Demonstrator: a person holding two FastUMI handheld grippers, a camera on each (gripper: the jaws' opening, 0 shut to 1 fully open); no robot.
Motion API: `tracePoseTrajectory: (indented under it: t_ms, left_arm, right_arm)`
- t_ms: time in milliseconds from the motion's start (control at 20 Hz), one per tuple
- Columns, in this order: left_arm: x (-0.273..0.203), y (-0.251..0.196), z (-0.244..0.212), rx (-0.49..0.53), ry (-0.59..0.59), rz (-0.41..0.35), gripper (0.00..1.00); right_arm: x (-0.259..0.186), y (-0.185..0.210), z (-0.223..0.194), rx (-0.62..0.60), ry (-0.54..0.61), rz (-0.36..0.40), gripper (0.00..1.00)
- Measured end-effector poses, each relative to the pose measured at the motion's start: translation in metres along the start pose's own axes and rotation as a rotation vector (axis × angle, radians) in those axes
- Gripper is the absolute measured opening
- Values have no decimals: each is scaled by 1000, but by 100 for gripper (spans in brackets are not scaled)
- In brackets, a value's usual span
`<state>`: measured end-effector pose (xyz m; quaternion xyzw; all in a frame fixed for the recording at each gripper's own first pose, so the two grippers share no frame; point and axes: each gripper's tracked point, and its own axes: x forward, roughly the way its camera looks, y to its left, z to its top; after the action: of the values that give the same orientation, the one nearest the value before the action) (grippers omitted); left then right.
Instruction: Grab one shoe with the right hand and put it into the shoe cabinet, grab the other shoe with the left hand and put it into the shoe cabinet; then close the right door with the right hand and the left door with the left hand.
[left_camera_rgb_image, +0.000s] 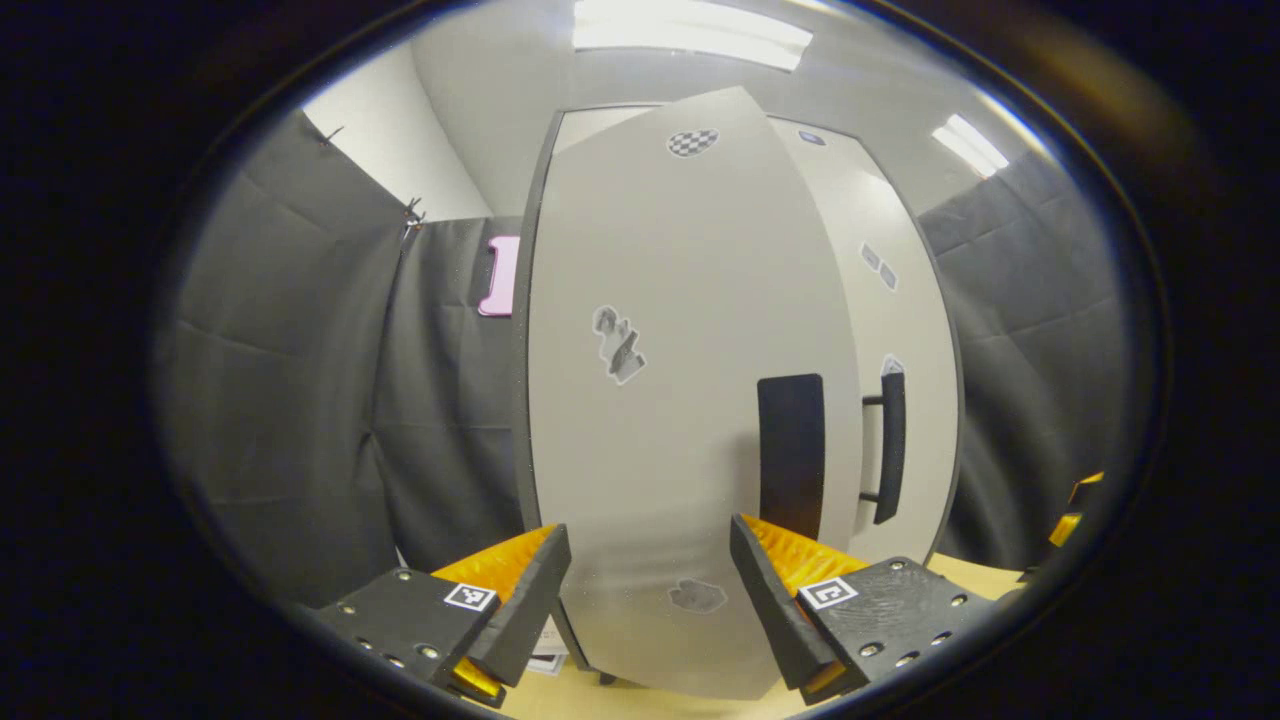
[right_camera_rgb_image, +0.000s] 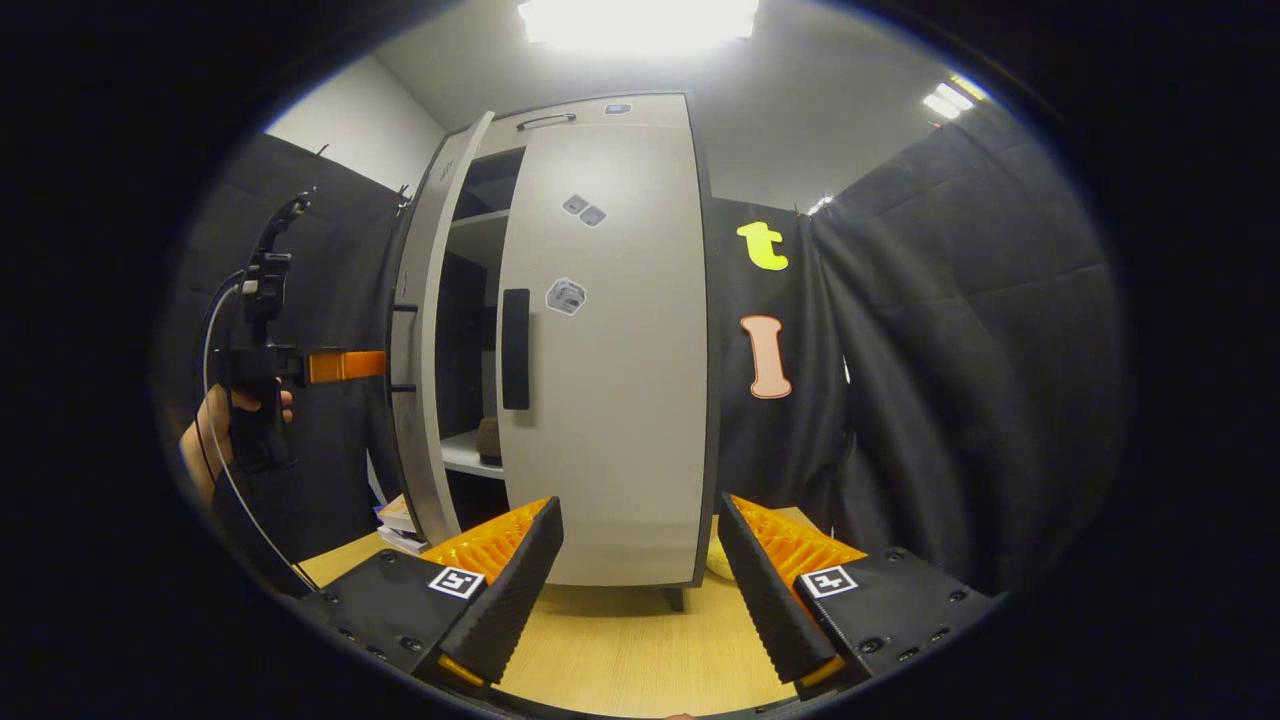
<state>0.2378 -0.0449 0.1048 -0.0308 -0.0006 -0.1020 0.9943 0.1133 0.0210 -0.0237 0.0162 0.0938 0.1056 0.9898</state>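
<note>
The tall pale shoe cabinet (right_camera_rgb_image: 600, 400) stands on a wooden table. Its right door (right_camera_rgb_image: 610, 330) lies flat against the front, its dark handle (right_camera_rgb_image: 515, 350) near the inner edge. The left door (right_camera_rgb_image: 415, 350) stands ajar, and through the gap a brown shoe (right_camera_rgb_image: 488, 438) rests on a shelf. A hand holds my left gripper (right_camera_rgb_image: 375, 366) with its fingertips at the left door's outer face. In the left gripper view that door (left_camera_rgb_image: 660, 400) is close ahead, and my left gripper (left_camera_rgb_image: 650, 590) is open with nothing between its fingers. My right gripper (right_camera_rgb_image: 640, 570) is open and hangs low before the right door, apart from it.
The wooden tabletop (right_camera_rgb_image: 620, 650) runs under the cabinet. A small stack of papers or books (right_camera_rgb_image: 395, 520) lies at the cabinet's left foot. Something pale yellow (right_camera_rgb_image: 712, 565) sits by its right foot. Black cloth walls close in on both sides.
</note>
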Motion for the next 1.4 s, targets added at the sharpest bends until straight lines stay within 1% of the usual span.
tracePoseTrajectory:
  t_ms: [50,100,250,300,550,750,800,900,1100,1200,1250,1300,1350,1400]
  left_arm:
    - [-4,1,1,6,-3,5,93]
    - [-10,2,3,11,-8,9,99]
    - [-33,8,9,22,-28,30,99]
    - [-43,12,10,25,-30,39,88]
    - [-104,31,4,45,-23,77,88]
    - [-138,40,-4,46,-16,102,88]
    - [-148,43,-5,49,-15,107,92]
    - [-162,48,-10,60,-9,120,99]
    - [-184,55,-20,51,0,140,94]
    - [-192,55,-28,49,7,144,94]
    - [-196,54,-31,52,11,146,88]
    - [-200,53,-34,56,12,147,94]
    - [-201,53,-37,60,12,148,94]
    - [-204,52,-38,65,13,148,94]
  right_arm:
    - [-1,0,2,10,-6,4,99]
    - [-3,1,7,16,-14,8,99]
    - [-12,6,16,13,-33,13,99]
    - [-15,10,18,9,-40,12,99]
    - [-26,16,29,-1,-68,18,99]
    - [-46,23,32,-12,-86,23,99]
    - [-48,24,33,-10,-91,23,98]
    - [-50,28,36,-4,-99,24,99]
    - [-56,32,37,-11,-113,12,99]
    - [-56,32,37,-13,-116,6,99]
    - [-56,33,37,-12,-117,5,99]
    - [-56,33,37,-9,-118,2,99]
    - [-55,33,37,-6,-121,-1,99]
    - [-56,32,37,-2,-124,-4,96]
